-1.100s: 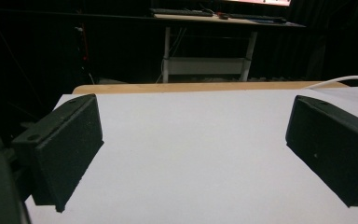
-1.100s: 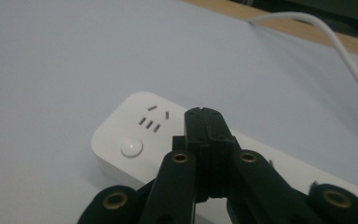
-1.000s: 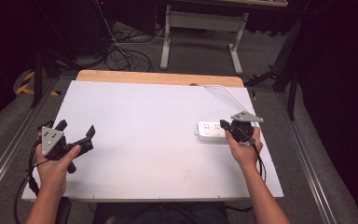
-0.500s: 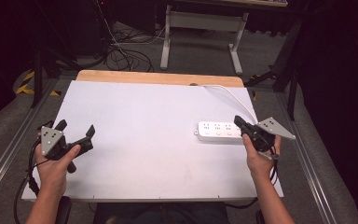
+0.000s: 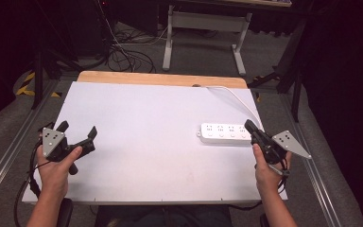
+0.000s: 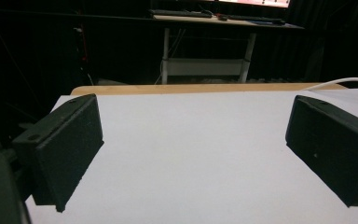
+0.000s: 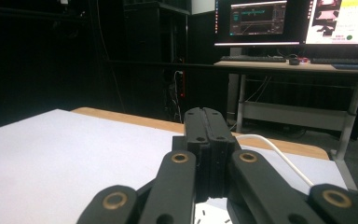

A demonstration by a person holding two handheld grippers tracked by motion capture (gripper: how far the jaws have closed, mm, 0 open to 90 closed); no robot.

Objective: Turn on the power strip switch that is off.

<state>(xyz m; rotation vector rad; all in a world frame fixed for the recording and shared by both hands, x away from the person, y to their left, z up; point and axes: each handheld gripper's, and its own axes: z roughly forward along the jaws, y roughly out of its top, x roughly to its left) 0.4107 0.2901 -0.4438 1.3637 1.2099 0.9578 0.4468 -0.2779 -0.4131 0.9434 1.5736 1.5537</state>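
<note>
Right gripper (image 5: 248, 126) jaws pressed together, empty, just beside white power strip (image 5: 224, 134). Left gripper (image 5: 78, 134) spread wide over bare table (image 5: 146, 123). Right gripper view adds monitors (image 7: 261, 21).

Each black hand-held gripper (image 5: 78, 135) carries a grey, hole-dotted triangular plate.

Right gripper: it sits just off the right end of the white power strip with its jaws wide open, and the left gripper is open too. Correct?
Not quite. The right gripper has its jaws pressed shut with nothing between them, as the right gripper view shows. It does sit just off the right end of the white power strip, and the left gripper is open.
</note>
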